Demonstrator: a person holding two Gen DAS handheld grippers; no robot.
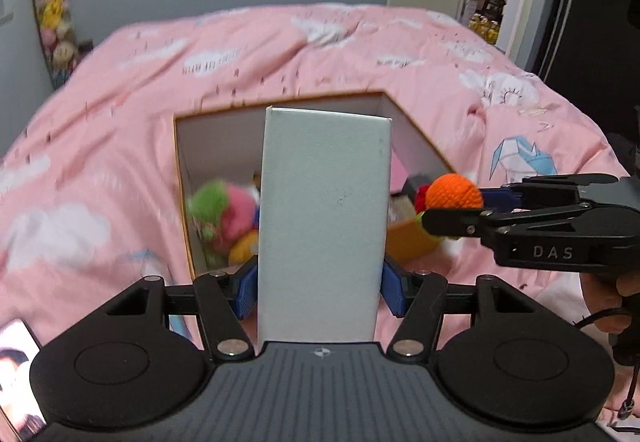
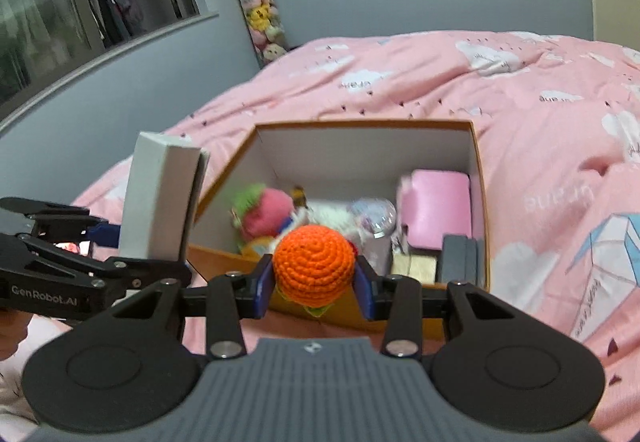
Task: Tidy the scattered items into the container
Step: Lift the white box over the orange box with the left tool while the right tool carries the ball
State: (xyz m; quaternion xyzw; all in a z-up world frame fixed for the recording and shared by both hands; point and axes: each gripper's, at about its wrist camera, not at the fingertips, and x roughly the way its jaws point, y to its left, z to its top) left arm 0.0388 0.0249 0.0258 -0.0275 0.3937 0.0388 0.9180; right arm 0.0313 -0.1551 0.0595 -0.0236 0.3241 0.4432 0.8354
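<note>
Already several toys lay in the container [image 2: 478, 178]; the left gripper [image 1: 318, 288] clamped a white box [image 1: 324, 226]; the right gripper [image 2: 314, 288] pinched an orange ball [image 2: 314, 264]; both awaited dropping.

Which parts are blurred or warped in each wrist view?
Left wrist view: toys inside the orange-rimmed cardboard container are smeared, the tall white cardboard box is sharp, and the door frame bows. Right wrist view: container contents are soft, the orange crocheted ball is crisp, and the window ledge curves.
</note>
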